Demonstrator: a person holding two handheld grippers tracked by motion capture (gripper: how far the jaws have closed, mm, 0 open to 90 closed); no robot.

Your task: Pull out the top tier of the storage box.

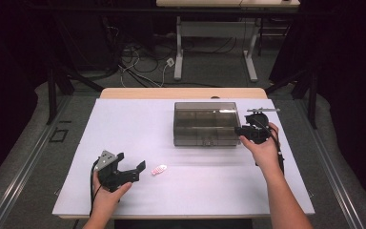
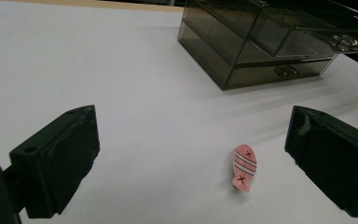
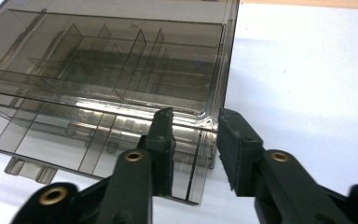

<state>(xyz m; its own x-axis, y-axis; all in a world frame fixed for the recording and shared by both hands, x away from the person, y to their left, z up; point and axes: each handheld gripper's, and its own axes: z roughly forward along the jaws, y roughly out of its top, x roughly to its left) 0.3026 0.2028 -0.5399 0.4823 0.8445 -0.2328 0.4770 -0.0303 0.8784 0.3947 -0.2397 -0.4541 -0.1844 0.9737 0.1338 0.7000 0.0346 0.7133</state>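
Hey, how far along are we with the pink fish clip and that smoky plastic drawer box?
Little looks done: the pink fish clip lies loose on the white table. In hand: the right gripper straddles the corner wall of the smoky drawer box, apparently gripping its lid or edge. The left gripper hovers open with the clip between its jaws, untouched. Left: picking up the clip and, probably, putting it in the box.

Table [image 1: 124, 119]: standing with a white sheet covering its wooden top.
Box [image 1: 205, 125]: a smoky clear drawer box sitting on the sheet toward the far right.
Fish clip [image 1: 159, 169]: a small pink striped piece lying flat near the front left, well apart from the box.
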